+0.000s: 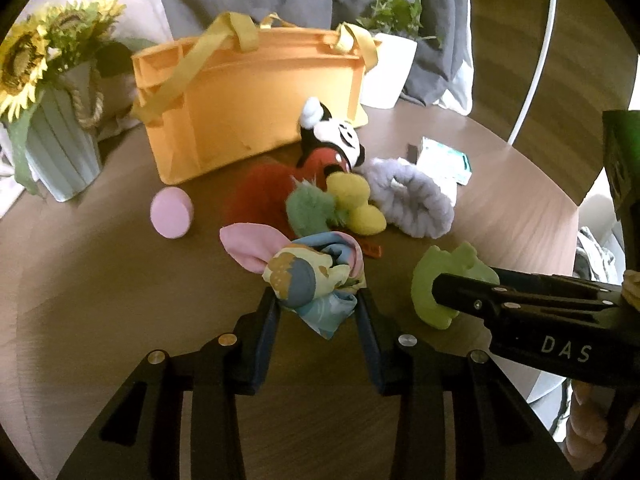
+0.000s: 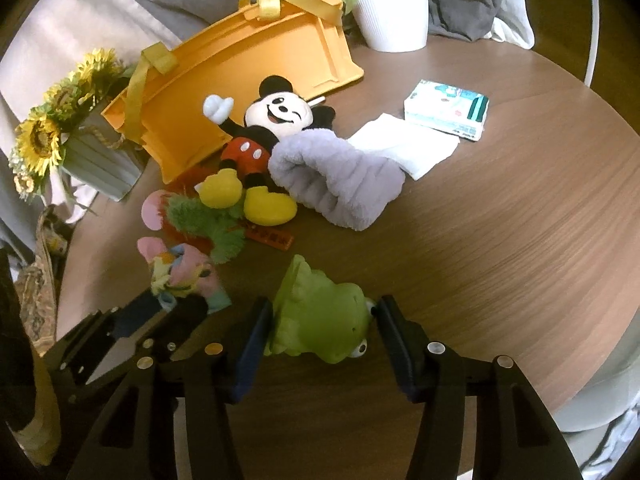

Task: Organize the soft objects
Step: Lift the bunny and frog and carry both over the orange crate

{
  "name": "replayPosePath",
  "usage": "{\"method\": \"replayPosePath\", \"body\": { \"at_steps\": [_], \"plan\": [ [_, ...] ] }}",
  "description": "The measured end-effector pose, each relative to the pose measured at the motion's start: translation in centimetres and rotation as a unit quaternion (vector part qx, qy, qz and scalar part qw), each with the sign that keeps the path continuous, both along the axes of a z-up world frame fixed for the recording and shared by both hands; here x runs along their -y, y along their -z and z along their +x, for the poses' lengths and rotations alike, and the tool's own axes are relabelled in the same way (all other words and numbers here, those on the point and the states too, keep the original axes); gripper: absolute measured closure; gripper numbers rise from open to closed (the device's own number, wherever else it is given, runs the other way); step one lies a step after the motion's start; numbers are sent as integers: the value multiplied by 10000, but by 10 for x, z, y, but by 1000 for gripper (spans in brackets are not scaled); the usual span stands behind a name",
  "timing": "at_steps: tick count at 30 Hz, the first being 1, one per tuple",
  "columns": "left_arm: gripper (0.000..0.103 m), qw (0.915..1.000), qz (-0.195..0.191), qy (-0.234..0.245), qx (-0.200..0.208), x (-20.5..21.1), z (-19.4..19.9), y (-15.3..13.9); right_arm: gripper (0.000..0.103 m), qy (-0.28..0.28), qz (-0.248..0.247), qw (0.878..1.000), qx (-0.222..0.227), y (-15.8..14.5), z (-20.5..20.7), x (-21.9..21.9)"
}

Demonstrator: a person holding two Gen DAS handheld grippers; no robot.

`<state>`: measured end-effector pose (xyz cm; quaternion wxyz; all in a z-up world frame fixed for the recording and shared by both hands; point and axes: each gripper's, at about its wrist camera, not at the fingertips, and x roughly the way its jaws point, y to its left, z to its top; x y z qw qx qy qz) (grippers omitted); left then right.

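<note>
My left gripper (image 1: 318, 300) is shut on a knotted pastel patterned cloth (image 1: 308, 276), seen also in the right wrist view (image 2: 184, 276). My right gripper (image 2: 322, 316) has its fingers around a green frog plush (image 2: 320, 320), touching both sides; it shows in the left wrist view too (image 1: 444, 280). An orange felt bag (image 1: 248, 100) stands open at the back. In front of it lie a Mickey Mouse plush (image 2: 264, 140), a green and red fluffy toy (image 2: 204, 216), a lilac fluffy headband (image 2: 336, 176) and a pink round sponge (image 1: 172, 212).
A sunflower vase (image 1: 60, 140) stands at the left. A white plant pot (image 2: 392, 4) stands behind the bag. A tissue pack (image 2: 448, 110) and a white tissue (image 2: 408, 148) lie at the right. The round wooden table (image 2: 500, 240) drops off at the right.
</note>
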<state>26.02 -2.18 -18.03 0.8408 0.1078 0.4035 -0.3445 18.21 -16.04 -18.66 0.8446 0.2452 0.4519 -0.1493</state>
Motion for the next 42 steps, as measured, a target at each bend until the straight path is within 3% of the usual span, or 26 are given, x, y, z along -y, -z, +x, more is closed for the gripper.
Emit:
{"method": "replayPosePath", "body": {
  "at_steps": [22,32,42],
  "plan": [
    [65,9933,-573,-624,784,-21,7,-84,48,-25,-498,9949,875,-73,8,-3],
    [65,9806,-871,-1262,1222,-12,11,-125,48,-600,-625,9859,1433,-111,30,13],
    [65,9624,-1041,-1817,1728,7,15,-158,48,-1148,-819,9694,2012,-147,49,34]
  ]
}}
